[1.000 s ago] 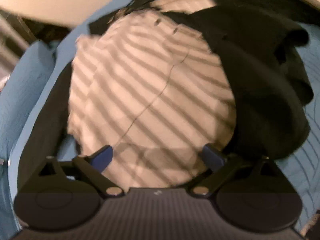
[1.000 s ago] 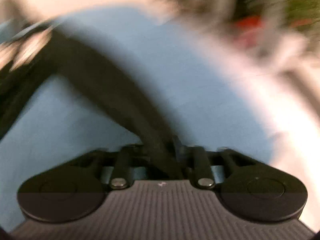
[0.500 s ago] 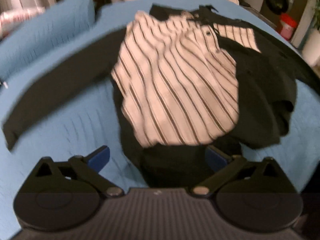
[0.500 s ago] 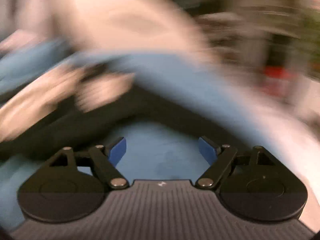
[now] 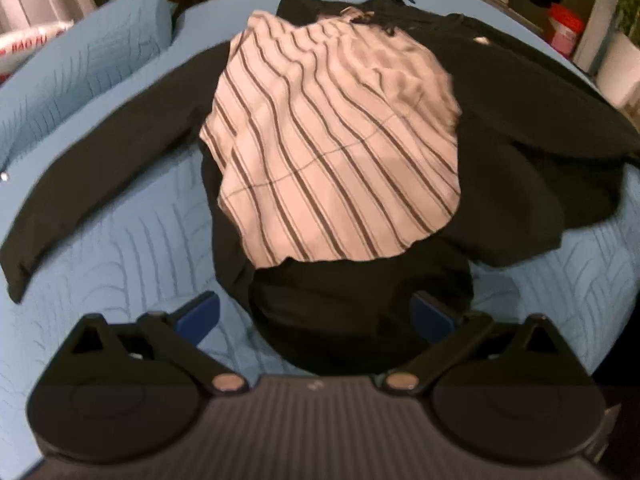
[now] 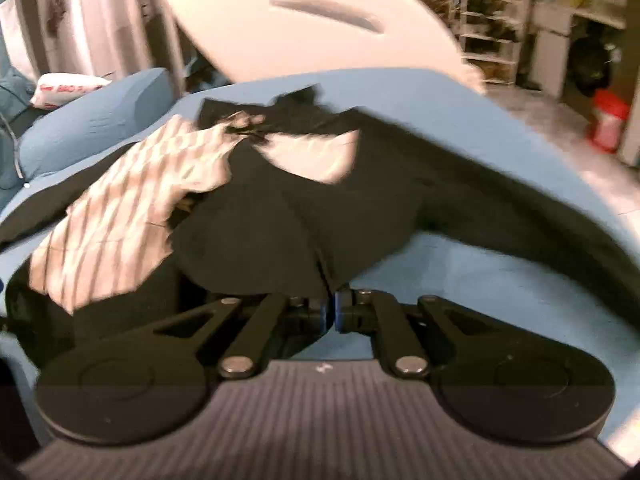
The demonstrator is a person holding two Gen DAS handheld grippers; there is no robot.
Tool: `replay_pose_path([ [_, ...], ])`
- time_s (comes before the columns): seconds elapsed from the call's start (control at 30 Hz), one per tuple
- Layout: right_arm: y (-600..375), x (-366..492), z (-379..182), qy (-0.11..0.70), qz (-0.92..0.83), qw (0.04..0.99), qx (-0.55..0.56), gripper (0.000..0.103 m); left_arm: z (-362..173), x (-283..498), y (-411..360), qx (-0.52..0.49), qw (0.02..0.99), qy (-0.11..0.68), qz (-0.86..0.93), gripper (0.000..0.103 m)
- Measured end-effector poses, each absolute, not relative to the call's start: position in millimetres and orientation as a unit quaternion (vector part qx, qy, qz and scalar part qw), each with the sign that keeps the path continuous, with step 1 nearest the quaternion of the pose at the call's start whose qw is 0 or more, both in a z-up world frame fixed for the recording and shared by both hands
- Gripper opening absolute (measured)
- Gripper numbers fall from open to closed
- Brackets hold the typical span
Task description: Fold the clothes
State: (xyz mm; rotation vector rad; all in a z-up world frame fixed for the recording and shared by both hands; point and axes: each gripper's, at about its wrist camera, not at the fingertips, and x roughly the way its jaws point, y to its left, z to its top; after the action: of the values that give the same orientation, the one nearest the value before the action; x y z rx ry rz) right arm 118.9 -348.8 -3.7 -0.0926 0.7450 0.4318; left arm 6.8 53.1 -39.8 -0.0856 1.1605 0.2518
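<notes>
While the right gripper [image 6: 329, 314] is clamped on the black jacket [image 6: 280, 224] spread over the bed [image 5: 120, 248], and the left gripper [image 5: 316, 316] is held wide open and empty above its near hem, the flap is best carried low and flat across the striped shirt [image 5: 336, 152].

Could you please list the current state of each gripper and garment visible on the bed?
Left gripper: open, holding nothing, above the jacket's hem.
Right gripper: shut on the jacket's edge.
Black jacket: spread out, front panel turned back, one sleeve stretched out flat.
Striped lining: exposed, rumpled.
Blue bedspread: lying under the jacket.
</notes>
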Motion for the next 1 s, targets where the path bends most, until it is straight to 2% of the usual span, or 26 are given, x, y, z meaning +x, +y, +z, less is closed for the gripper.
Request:
replay_pose_path([
  [0.1,-406,129,-25,0.470,0.181,0.863,-0.030,0.008,-46,13,50,-0.035,0.817,0.565,0.110,0.103],
  [0.17,-451,135,-30,0.483,0.140,0.862,0.057,0.016,-51,18,50,-0.030,0.810,0.576,0.106,0.103],
  [0.2,-479,138,-23,0.463,0.122,0.868,0.132,0.027,-53,19,48,-0.027,0.808,0.580,0.103,0.103],
  [0.27,-523,141,-20,0.399,0.072,0.882,0.239,0.087,-54,19,46,-0.025,0.806,0.583,0.100,0.103],
  [0.3,-542,143,-20,0.366,0.043,0.886,0.282,0.092,-53,18,47,-0.027,0.807,0.582,0.100,0.103],
  [0.37,-575,150,-25,0.307,-0.009,0.877,0.368,0.090,-53,16,50,-0.039,0.805,0.584,0.102,0.103],
  [0.5,-605,194,-91,0.312,-0.042,0.766,0.560,0.091,-54,16,55,-0.058,0.801,0.589,0.092,0.103],
  [0.57,-612,212,-121,0.322,-0.067,0.716,0.616,0.091,-54,15,60,-0.071,0.801,0.587,0.092,0.103],
  [0.63,-622,219,-126,0.293,-0.085,0.709,0.636,0.091,-53,14,66,-0.089,0.801,0.584,0.095,0.103],
  [0.7,-617,234,-112,0.292,-0.097,0.746,0.591,0.048,-52,13,70,-0.103,0.803,0.578,0.099,0.102],
  [0.73,-611,243,-104,0.307,-0.101,0.767,0.554,0.014,-51,11,73,-0.113,0.806,0.573,0.102,0.102],
  [0.83,-586,260,-77,0.298,-0.087,0.817,0.485,0.010,-50,9,80,-0.136,0.806,0.567,0.103,0.102],
  [1.0,-579,257,-47,0.268,-0.067,0.835,0.476,0.010,-54,12,85,-0.148,0.795,0.579,0.102,0.102],
])
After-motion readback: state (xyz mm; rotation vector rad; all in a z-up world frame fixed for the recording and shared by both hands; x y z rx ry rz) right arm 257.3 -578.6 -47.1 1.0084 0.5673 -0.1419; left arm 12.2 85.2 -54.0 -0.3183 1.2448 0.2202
